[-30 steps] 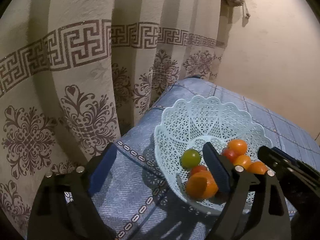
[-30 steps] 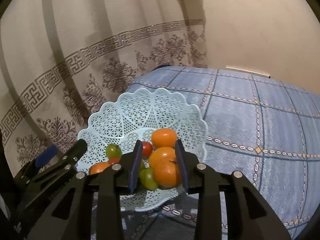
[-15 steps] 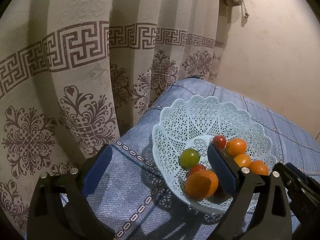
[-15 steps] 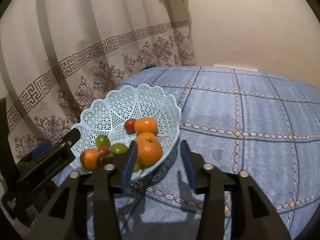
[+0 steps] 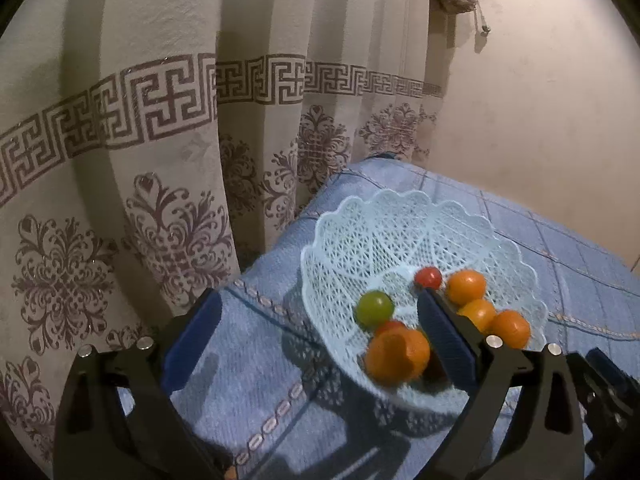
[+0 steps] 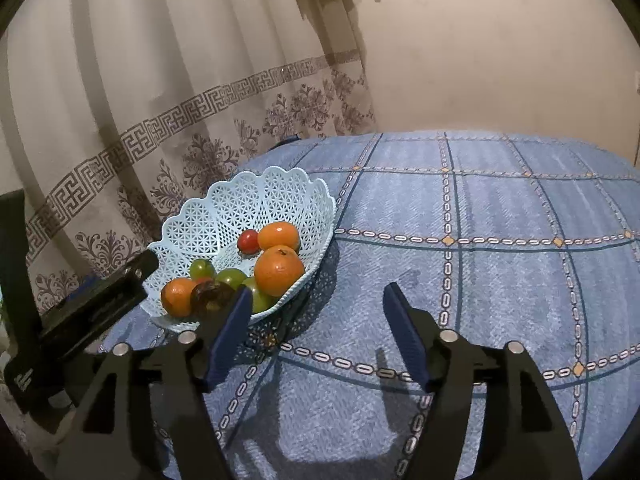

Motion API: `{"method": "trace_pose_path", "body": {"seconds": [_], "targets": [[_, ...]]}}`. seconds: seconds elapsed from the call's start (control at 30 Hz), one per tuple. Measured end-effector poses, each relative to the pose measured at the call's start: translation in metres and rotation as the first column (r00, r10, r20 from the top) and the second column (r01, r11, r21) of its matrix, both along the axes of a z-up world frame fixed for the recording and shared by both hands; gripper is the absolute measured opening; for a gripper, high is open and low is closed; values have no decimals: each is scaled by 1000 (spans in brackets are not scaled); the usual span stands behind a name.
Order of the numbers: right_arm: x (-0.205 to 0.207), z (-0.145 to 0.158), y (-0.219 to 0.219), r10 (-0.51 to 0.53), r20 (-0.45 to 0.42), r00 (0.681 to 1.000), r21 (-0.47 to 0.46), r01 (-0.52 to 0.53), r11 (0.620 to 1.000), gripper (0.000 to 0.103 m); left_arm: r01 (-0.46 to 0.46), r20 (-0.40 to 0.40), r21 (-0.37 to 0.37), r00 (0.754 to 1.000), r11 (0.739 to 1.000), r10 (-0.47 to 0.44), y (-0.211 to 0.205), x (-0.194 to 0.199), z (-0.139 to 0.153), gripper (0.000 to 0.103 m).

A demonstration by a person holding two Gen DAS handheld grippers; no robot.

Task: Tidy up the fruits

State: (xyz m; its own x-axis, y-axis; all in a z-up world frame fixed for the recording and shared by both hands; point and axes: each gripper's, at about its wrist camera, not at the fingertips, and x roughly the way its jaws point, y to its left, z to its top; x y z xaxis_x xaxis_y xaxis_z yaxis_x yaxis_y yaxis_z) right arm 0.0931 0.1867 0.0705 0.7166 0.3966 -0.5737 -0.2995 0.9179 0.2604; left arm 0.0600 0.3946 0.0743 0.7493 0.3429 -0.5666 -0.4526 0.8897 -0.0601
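Note:
A pale blue lattice basket [image 6: 224, 208] [image 5: 400, 232] stands on the blue checked cloth near the curtain. It holds several fruits: oranges [image 6: 279, 271] [image 5: 397, 356], green fruits [image 6: 202, 268] [image 5: 374, 309], a small red one [image 6: 248, 241] [image 5: 428, 277] and a dark brown one [image 6: 212, 297]. My right gripper [image 6: 318, 300] is open and empty, hanging over the cloth just right of the basket. My left gripper [image 5: 320, 312] is open too, empty, at the basket's near left side, its right finger in front of the fruit. The left gripper's black body [image 6: 92, 308] shows in the right wrist view.
A cream curtain [image 5: 160, 120] with a dark key-pattern band hangs close behind the basket on the left. A plain wall [image 6: 500, 48] closes the back. The blue checked cloth [image 6: 500, 272] stretches wide to the right of the basket.
My right gripper let go of the orange, which now lies in the basket, opened wide and drew back to the right. The left gripper pulled back slightly.

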Motion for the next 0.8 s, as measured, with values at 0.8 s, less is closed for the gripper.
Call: {"method": "trace_pose_path", "body": {"seconds": [0.8], "targets": [[-20, 3, 10, 45, 105, 993, -121, -32, 992, 98, 117, -49, 116, 992, 986, -112, -18, -36, -2, 100]]}}
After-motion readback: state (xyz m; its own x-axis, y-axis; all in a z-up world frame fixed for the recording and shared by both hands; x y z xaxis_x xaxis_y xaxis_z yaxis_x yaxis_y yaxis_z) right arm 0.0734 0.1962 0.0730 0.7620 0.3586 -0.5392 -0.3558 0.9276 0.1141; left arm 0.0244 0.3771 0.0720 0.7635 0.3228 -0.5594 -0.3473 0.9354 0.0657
